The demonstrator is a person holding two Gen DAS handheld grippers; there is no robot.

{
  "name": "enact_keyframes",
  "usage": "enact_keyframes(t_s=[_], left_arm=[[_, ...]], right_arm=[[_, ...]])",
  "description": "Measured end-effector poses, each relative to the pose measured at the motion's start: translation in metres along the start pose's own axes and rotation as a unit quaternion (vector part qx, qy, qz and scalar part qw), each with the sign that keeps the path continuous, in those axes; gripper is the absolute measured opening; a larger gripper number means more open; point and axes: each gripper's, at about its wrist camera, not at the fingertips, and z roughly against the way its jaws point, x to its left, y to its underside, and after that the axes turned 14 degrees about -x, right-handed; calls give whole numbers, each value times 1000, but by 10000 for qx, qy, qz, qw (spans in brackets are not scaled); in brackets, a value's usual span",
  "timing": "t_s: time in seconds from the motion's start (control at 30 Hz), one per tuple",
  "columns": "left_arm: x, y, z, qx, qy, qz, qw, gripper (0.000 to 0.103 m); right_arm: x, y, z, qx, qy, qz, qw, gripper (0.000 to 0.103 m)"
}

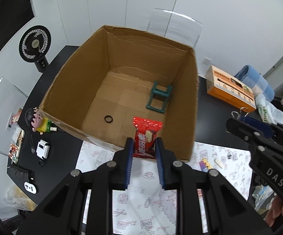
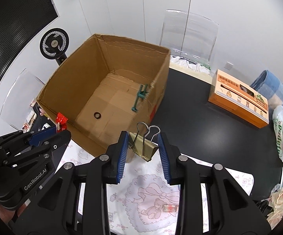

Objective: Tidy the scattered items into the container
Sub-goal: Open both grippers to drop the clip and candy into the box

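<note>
Snack packet [image 1: 145,137] in left fingers [image 1: 128,152], binder clip [image 2: 143,145] in right fingers [image 2: 162,148], near cardboard box [image 1: 67,90].

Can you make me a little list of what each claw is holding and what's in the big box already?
left gripper: shut on a red snack packet, near the box's front edge
right gripper: shut on a gold binder clip, in front of the box
box: cardboard, open on top
inside the box: green stand, black ring
left outside: cartoon figure, on the black table beside the box
</note>
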Motion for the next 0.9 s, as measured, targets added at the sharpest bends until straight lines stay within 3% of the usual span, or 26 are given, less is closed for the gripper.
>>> enact_keyframes(t_s=[0.9], left_arm=[[67,-34,-34,69,-181,356,9992,22]], right_arm=[[57,-41,-59,191,-232,330,9990,32]])
